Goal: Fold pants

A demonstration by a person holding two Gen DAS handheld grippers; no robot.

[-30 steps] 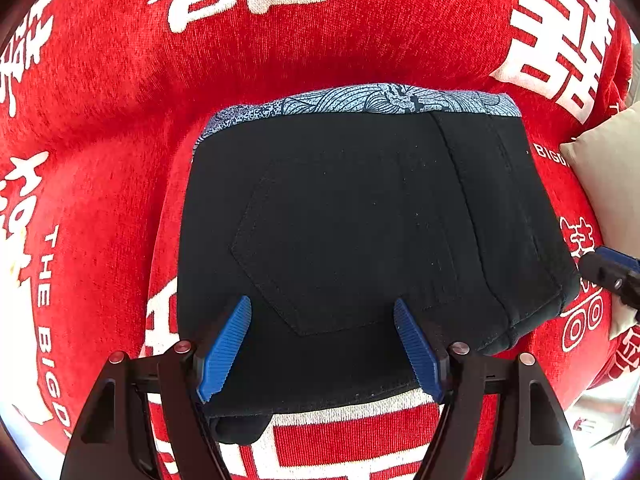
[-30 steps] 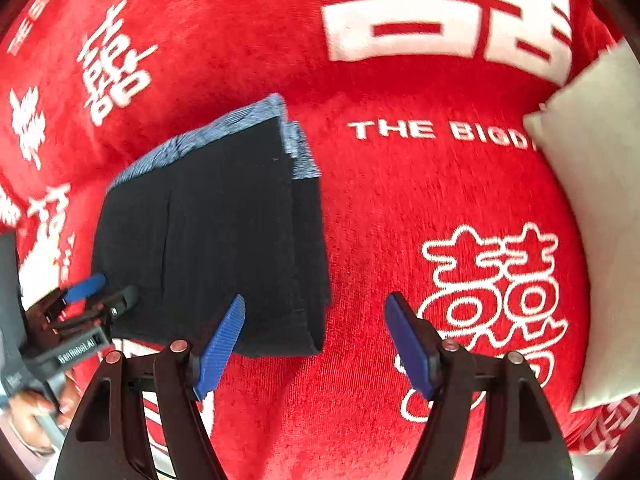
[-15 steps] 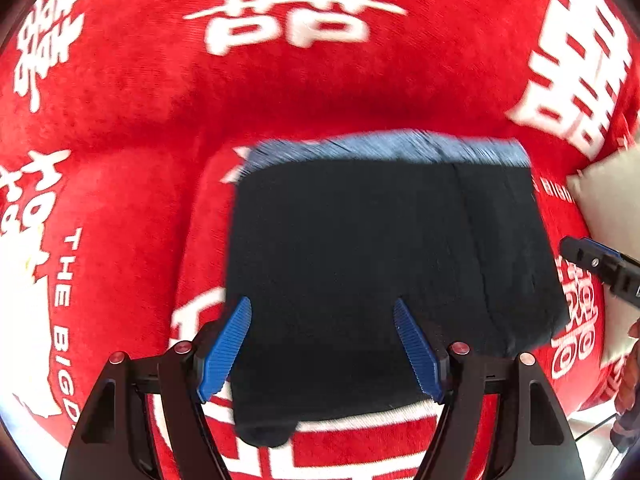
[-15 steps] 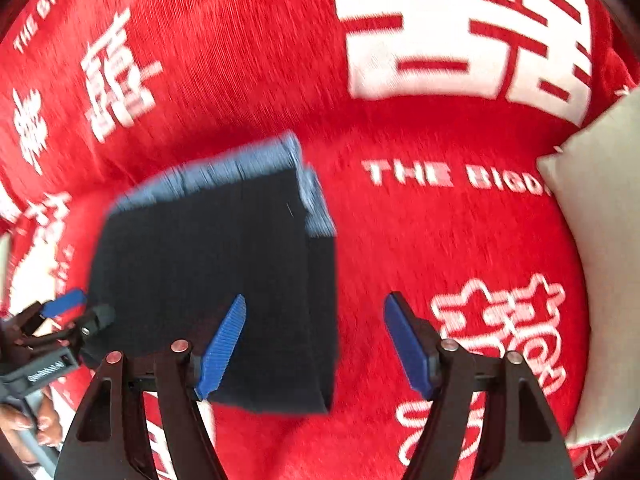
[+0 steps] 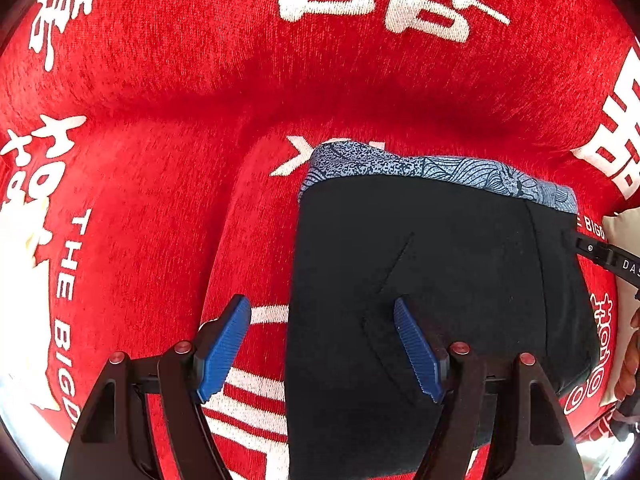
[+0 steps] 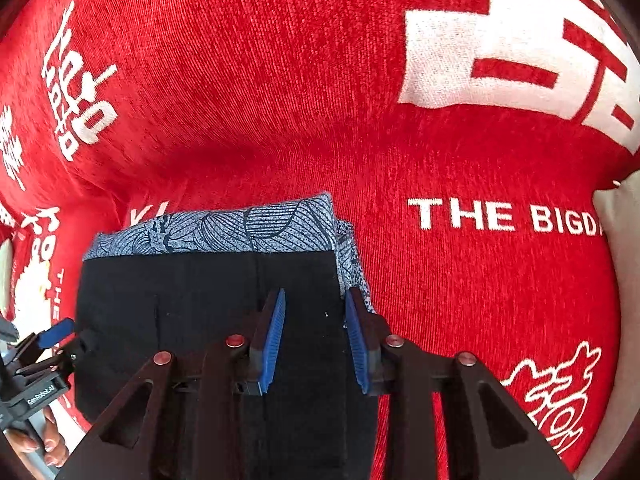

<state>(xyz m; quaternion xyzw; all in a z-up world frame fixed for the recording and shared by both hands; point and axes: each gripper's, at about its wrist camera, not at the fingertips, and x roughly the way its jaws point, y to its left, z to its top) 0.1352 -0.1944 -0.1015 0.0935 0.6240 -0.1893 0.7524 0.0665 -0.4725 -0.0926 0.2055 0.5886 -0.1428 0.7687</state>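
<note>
The black pants (image 5: 432,280) lie folded into a compact rectangle on a red cover, with a blue patterned lining strip (image 5: 440,168) along the far edge. My left gripper (image 5: 322,342) is open over the pants' left edge, its right finger above the black cloth. In the right wrist view the pants (image 6: 192,304) show again. My right gripper (image 6: 314,332) has its jaws partly closed, a gap between them, straddling the pants' right edge. I cannot tell if it touches the cloth.
The red cover (image 5: 160,160) with white lettering lies over a cushioned seat and backrest. A beige cushion (image 6: 624,260) sits at the right. The left gripper also shows at the left edge of the right wrist view (image 6: 44,344), held by a hand.
Both grippers moved closer to the pants. The left one shifted left to the pants' left edge. The right one moved left onto the right edge and narrowed its jaws.
</note>
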